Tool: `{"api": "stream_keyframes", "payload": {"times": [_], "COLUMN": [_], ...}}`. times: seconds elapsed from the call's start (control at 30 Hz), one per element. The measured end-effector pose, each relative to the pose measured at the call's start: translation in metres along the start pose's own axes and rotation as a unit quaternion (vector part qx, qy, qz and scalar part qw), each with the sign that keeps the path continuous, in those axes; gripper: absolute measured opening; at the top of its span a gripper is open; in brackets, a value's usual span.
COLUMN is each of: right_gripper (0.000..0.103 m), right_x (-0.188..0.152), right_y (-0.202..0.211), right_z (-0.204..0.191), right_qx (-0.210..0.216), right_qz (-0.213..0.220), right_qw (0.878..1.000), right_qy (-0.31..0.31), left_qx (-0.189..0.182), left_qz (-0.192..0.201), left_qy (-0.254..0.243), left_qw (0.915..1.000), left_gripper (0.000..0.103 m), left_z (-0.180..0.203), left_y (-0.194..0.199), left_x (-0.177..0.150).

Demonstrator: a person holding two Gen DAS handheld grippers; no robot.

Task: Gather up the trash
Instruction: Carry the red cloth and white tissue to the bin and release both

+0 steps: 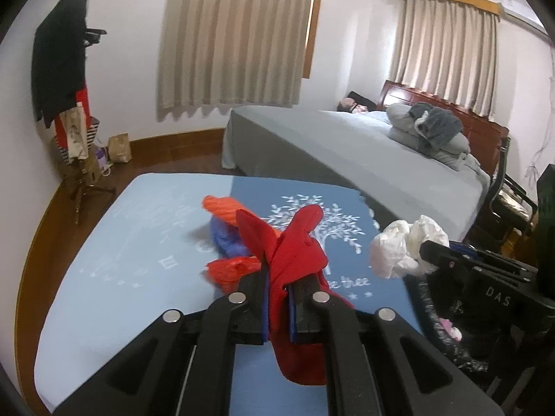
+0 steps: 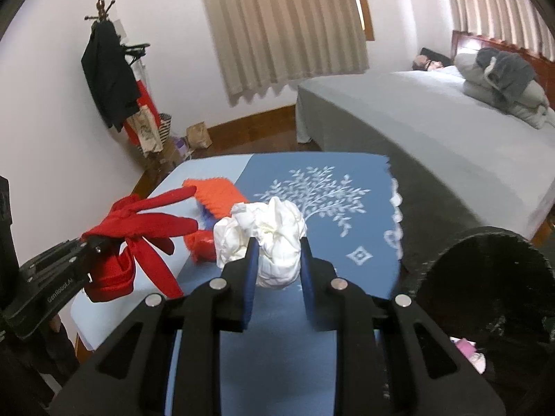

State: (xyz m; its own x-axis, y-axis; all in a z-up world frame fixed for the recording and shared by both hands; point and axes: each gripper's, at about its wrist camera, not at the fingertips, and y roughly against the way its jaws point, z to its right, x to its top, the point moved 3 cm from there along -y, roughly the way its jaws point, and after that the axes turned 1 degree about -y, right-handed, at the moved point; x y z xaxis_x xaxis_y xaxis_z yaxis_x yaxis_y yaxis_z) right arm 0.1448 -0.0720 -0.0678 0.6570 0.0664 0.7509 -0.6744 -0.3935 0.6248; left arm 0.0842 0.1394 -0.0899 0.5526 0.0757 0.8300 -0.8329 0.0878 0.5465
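Red fabric strips (image 1: 298, 253), knotted and limp, are pinched between the fingers of the left gripper (image 1: 277, 277), held above the blue tablecloth (image 1: 145, 249). The right gripper (image 2: 277, 260) clamps a white crumpled tissue wad (image 2: 267, 239), raised near the black bin (image 2: 485, 277) at near right. Risk: trailing red tails may snag the orange-and-blue scraps (image 1: 225, 215) lying on the cloth, or catch the bin rim; the loosely packed wad could slip free. Both grippers point toward the far wall, roughly level, well apart.
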Motion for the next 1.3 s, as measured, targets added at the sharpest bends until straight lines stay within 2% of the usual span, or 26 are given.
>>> {"api": "stream_keyframes", "payload": {"times": [0.63,1.3], "right_gripper": [0.022,0.022], "right_x": [-0.009,-0.043], "right_y": [0.086,0.142], "right_z": [0.065,0.150], "right_qx": [-0.070,-0.150], "right_qz": [0.058,0.080], "right_qw": [0.995,0.981], "right_qy": [-0.037,-0.092], "left_qx": [-0.077,-0.159], "left_qz": [0.017,0.015], "left_qy": [-0.046,-0.111], "left_qw": [0.9958,0.9810], "left_gripper": [0.008,0.008], "left_z": [0.093,0.203], "left_y": [0.007,-0.001], "left_x": [0.009,0.007]}}
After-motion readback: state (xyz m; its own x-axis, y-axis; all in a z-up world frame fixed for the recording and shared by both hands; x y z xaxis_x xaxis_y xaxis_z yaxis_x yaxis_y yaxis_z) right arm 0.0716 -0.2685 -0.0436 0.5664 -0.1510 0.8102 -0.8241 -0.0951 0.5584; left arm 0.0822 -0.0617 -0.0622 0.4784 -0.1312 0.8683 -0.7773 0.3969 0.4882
